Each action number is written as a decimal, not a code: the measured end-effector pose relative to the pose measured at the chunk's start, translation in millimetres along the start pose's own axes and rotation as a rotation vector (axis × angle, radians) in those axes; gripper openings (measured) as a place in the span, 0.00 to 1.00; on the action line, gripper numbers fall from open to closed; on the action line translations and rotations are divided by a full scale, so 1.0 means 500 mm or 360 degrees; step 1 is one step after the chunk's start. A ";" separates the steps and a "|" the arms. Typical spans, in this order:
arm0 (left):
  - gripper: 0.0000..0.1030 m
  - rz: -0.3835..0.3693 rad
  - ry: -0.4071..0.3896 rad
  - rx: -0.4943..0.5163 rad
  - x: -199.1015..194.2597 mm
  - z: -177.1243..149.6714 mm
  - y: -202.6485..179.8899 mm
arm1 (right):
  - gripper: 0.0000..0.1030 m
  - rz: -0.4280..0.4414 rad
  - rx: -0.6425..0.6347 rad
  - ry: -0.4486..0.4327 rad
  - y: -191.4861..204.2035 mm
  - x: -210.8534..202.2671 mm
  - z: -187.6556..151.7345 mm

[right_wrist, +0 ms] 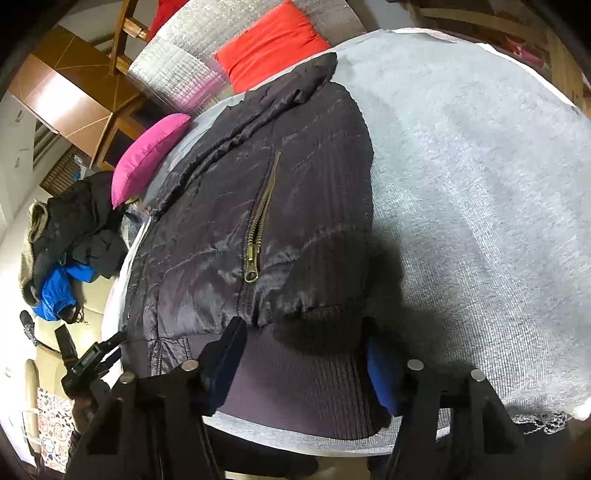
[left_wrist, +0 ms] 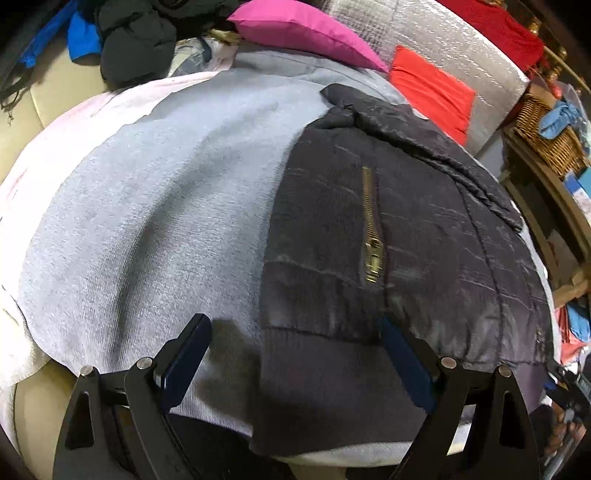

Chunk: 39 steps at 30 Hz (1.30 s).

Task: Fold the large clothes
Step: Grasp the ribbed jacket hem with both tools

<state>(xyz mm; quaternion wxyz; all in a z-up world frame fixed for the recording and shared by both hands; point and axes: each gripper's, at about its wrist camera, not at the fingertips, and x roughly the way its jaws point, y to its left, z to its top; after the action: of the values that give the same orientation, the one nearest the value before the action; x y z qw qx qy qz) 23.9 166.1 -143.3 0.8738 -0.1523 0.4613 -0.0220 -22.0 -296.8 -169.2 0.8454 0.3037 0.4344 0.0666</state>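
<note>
Left wrist view: left hand-held gripper [left_wrist: 291, 332] spread wide over the dark jacket [left_wrist: 388, 240] lying on the grey cloth [left_wrist: 155, 221]. Right wrist view: right hand-held gripper [right_wrist: 306, 343] straddles the jacket's ribbed hem [right_wrist: 295, 387], fingers apart, not pinching.

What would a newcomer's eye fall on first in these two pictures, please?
A dark quilted jacket with a brass pocket zipper lies spread on a light grey cloth, filling the middle of both views. Behind it, a bright pink cushion and a red cushion lean against a silvery padded backrest. At the near hem, the left gripper and the right gripper hover with jaws apart.
</note>
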 end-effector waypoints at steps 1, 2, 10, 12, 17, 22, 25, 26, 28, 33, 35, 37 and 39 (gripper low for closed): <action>0.90 -0.0014 -0.0007 0.0012 -0.006 -0.004 -0.003 | 0.62 0.0014 0.0019 -0.0005 -0.002 -0.002 0.000; 0.90 -0.0017 -0.0010 0.0024 -0.011 -0.010 -0.004 | 0.62 0.0022 0.0025 -0.0011 -0.003 -0.006 -0.001; 0.88 -0.0013 0.0065 0.0037 0.013 -0.023 -0.008 | 0.66 -0.0007 0.0000 0.0011 0.000 0.010 0.002; 0.65 0.0021 0.0087 0.0083 0.021 -0.026 -0.015 | 0.66 -0.0015 -0.0019 0.0017 0.002 0.011 0.000; 0.33 0.0026 0.0114 0.0108 0.019 -0.026 -0.019 | 0.21 -0.0068 -0.0008 0.0072 -0.006 0.016 0.003; 0.12 0.0051 0.0122 0.0114 -0.001 -0.019 -0.022 | 0.15 -0.0065 -0.0086 0.0079 0.012 0.004 0.003; 0.09 0.0083 0.0100 0.0148 -0.017 -0.020 -0.035 | 0.14 -0.0059 -0.0119 0.0062 0.023 -0.009 0.006; 0.09 0.0090 0.0095 0.0153 -0.021 -0.021 -0.037 | 0.14 -0.0050 -0.0128 0.0053 0.025 -0.014 0.007; 0.08 0.0098 0.0081 0.0164 -0.027 -0.021 -0.042 | 0.14 -0.0035 -0.0131 0.0043 0.025 -0.022 0.007; 0.08 0.0112 0.0052 0.0191 -0.042 -0.028 -0.047 | 0.14 -0.0029 -0.0136 0.0040 0.026 -0.028 0.000; 0.08 0.0115 0.0043 0.0201 -0.049 -0.033 -0.049 | 0.14 -0.0029 -0.0137 0.0045 0.026 -0.027 -0.001; 0.08 0.0120 0.0041 0.0207 -0.053 -0.038 -0.052 | 0.14 -0.0034 -0.0134 0.0052 0.023 -0.028 -0.003; 0.08 0.0119 0.0040 0.0212 -0.058 -0.042 -0.055 | 0.14 -0.0040 -0.0138 0.0061 0.022 -0.030 -0.004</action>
<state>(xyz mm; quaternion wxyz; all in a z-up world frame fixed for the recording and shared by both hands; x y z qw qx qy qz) -7.1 140.1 -123.6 0.8763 -0.0763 0.4751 -0.0217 -31.2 -292.7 -153.5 0.8501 0.2600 0.4508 0.0806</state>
